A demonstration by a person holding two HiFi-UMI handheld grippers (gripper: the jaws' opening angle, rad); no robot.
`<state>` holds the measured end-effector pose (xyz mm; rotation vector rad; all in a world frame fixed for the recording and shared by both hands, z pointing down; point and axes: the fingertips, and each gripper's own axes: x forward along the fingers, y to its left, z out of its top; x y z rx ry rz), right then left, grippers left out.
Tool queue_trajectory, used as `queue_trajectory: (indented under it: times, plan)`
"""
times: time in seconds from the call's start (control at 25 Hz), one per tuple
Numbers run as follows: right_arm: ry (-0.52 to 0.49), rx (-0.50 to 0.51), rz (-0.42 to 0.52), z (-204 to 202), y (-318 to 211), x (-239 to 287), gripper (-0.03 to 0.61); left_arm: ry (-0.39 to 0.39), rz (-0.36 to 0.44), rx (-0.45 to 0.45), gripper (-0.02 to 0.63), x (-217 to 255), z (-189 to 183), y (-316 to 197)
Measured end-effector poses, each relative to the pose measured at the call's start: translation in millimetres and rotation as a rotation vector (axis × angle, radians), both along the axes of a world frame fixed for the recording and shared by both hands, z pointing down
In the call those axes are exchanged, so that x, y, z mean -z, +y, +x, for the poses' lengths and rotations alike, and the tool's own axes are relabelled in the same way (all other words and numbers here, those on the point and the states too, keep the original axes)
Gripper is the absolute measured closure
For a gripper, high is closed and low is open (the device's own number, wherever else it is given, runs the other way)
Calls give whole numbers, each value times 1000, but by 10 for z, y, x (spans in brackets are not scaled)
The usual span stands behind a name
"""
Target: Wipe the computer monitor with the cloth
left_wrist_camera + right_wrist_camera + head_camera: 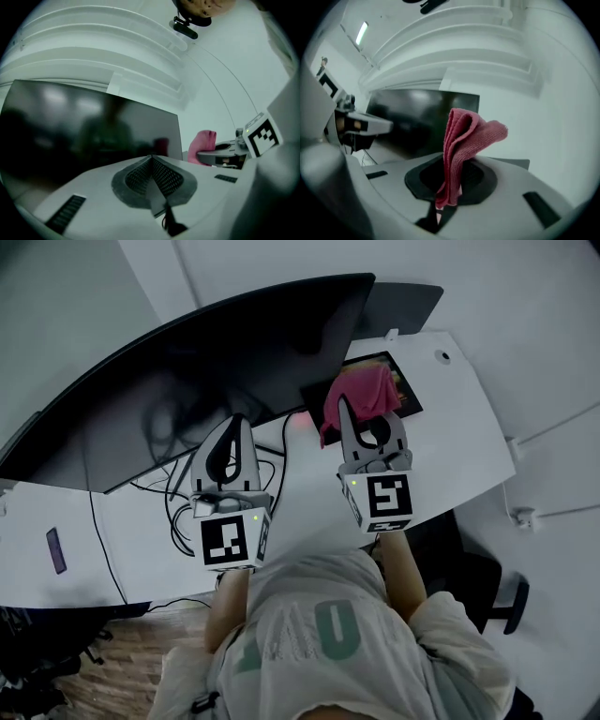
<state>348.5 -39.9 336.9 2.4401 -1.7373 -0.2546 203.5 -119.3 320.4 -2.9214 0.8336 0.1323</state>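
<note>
Pink cloth (pixel 464 140) pinched tight in the right claw (pixel 451 185), folded into a bunch and sticking up past the jaws, top flopping over to the right. Held in the air over the back right part of the white desk (pixel 459 437), just off the right end of the big curved monitor (pixel 216 381). Doesn't look to be touching the screen (pixel 89 126), though can't say for sure from above. Right underneath it in the head view: some dark flat pad (pixel 405 395) with a bit of colour on it, lying near the desk's back edge.

Left claw (pixel 152 174) pressed together on nothing, ribbed pads meeting in a line. Hovers in front of the right half of the monitor, beside the right claw, with the cloth off to its right. Black cables (pixel 173 512) tangled on the desk below the monitor's lower edge, just left of that claw. Screen dark, only blurry reflections on it.
</note>
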Motion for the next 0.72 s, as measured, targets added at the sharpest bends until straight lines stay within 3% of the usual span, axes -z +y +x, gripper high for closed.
queue_trajectory:
  times: [0.16,0.28,0.48,0.72]
  plan:
    - [0,118,140,-537,27,510,534,15,18,41,600,94,-225,75]
    - [-17,196,192,-898,-26,643,534,23,32,73,600,160,-393,53]
    - [-17,301,171,-1336,-171,561,534,27,45,117,600,214,-553,24]
    - [-20,322,144,-1413,-212,509,534,36,53,130,600,257,-584,9]
